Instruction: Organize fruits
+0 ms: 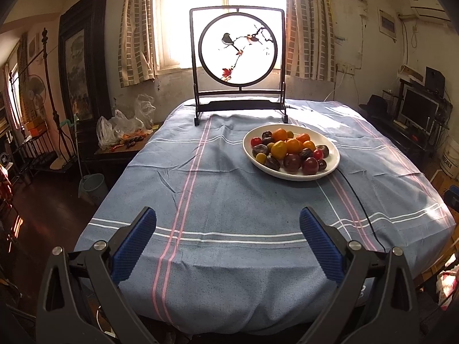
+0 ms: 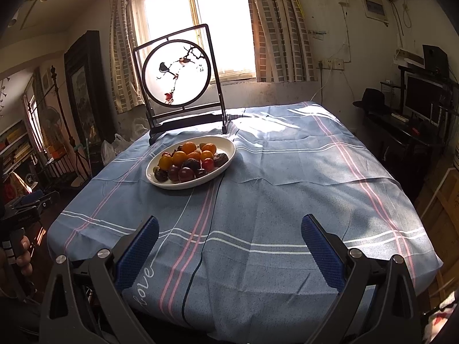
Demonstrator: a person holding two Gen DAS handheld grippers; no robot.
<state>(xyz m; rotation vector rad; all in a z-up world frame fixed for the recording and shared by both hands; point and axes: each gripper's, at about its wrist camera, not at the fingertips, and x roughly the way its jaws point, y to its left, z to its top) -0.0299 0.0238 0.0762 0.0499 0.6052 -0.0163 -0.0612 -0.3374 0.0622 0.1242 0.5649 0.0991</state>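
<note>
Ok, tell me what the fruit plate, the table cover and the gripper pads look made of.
Plate: probably glazed ceramic, white and smooth with a soft sheen. Table cover: woven fabric, matte blue, striped and creased. Left gripper pads: likely rubber or soft plastic, blue with a ribbed texture.

Fruits (image 1: 289, 150) (image 2: 190, 161): mixed heap of orange, yellow, red and dark purple-brown pieces, piled in an oval white plate (image 1: 334, 154) (image 2: 229, 147) lying flat on the striped cloth, before the screen.

Black gripper arms, ribbed blue pads (image 1: 134, 250), silver screws.
</note>
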